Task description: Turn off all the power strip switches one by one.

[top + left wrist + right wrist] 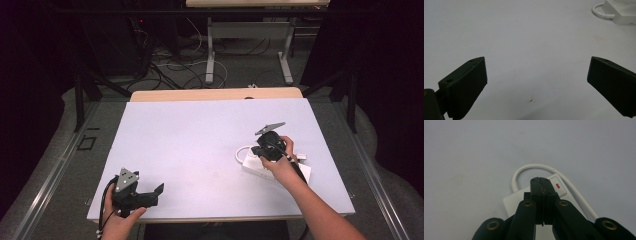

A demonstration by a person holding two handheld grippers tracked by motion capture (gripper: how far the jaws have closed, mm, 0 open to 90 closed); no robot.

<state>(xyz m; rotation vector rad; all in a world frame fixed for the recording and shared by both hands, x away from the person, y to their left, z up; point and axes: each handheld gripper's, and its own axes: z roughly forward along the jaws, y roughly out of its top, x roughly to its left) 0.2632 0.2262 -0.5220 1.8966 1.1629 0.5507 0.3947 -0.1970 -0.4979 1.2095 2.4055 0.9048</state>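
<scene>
Right gripper (541,181) with jaws pressed fully together, nothing between, tips over the white plastic power strip with red switch (556,185) and looped white cable (529,167), lying on the right part of the white table (200,145). Left gripper (536,82) wide open, empty, near front left edge.

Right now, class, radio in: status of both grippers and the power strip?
Left gripper open, idle near table edge. Right gripper shut, tips over white power strip by its red switch. Nothing in the way.
</scene>
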